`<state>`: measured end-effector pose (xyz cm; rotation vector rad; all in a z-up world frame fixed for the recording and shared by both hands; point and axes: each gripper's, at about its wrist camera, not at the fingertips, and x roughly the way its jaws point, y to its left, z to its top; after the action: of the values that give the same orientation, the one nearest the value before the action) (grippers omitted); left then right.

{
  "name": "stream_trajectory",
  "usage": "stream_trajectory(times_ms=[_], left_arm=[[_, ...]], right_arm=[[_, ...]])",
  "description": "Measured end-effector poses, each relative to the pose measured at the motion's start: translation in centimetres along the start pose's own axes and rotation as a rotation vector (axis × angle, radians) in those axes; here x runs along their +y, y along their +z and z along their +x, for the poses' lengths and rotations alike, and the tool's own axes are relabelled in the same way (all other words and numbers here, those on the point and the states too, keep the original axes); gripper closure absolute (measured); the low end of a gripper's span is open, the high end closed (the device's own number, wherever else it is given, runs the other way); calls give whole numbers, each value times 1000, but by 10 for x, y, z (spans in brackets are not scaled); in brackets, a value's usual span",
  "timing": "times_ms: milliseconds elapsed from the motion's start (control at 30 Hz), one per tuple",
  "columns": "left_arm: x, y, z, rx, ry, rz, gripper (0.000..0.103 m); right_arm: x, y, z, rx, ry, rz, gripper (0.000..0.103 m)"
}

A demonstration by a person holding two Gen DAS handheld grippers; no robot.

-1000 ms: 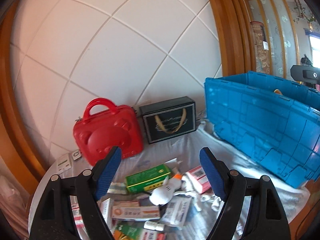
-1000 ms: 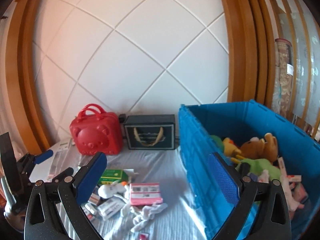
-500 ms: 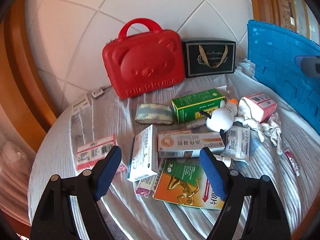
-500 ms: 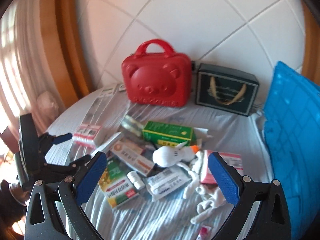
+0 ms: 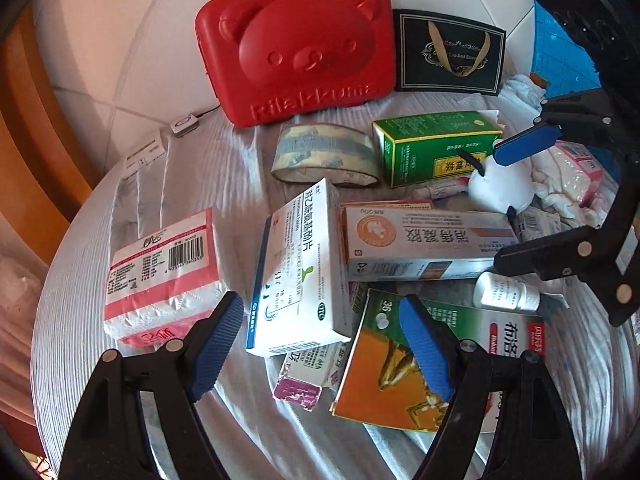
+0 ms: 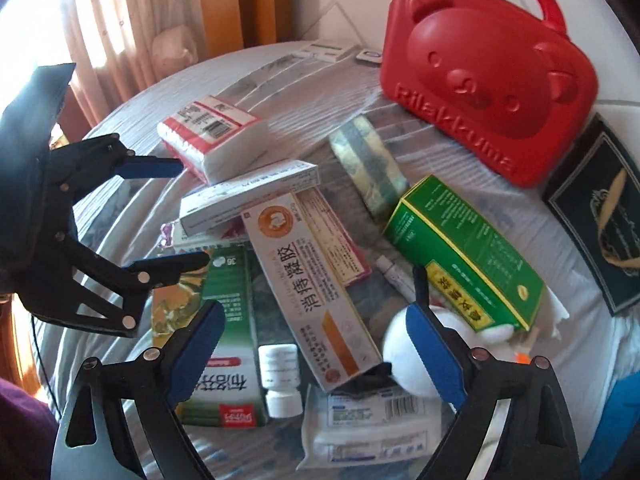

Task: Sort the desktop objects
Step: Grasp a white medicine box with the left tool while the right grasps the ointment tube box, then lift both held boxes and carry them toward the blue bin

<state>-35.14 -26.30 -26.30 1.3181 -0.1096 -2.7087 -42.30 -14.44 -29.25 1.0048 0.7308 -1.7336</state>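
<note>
Both claws hang wide over the medicine boxes heaped on the desk. The left claw holds nothing; the right claw, just narrowing, seems empty too.

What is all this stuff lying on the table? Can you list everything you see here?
bear-face case: one, red, upright at the back by the wall
gift box: one, black with gold ribbon print, right of the case
tape roll: one, pale blue and cream, in front of the case
green carton: one, green and yellow, right of the tape roll
tissue pack: one, pink and white, far left
white medicine box: one, white and blue, centre, leaning on others
long ointment box: one, white and orange, centre right
green and orange box: one, near edge
small bottle: one, white, lying by the long box
plush toy: one, white, right
left gripper: black, blue pads, open
right gripper: same, open, jaws just closing a little
</note>
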Motion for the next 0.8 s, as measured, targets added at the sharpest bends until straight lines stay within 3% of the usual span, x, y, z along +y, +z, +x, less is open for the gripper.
stream_trajectory(times_ms=[100,167,233,300,400,533,800], left_arm=[[7,-1,14,30,-1,-4,25],[11,0,24,58,-24,-16,41],[16,1,32,74,-40,-35,53],[15,5,33,58,-39,-18,57],[7,9,32,44,-14,35,65],[12,20,19,7,-42,21,86],[13,25,-7,-25,-98,14,87]], right_arm=[[-11,4,26,58,29,-21,14],[-13,5,40,92,54,-32,18],[-14,7,52,126,67,-43,27],[-12,8,61,152,61,-46,50],[-7,10,66,165,35,-46,54],[-10,6,50,126,40,16,55],[-27,-3,-7,26,33,167,55]])
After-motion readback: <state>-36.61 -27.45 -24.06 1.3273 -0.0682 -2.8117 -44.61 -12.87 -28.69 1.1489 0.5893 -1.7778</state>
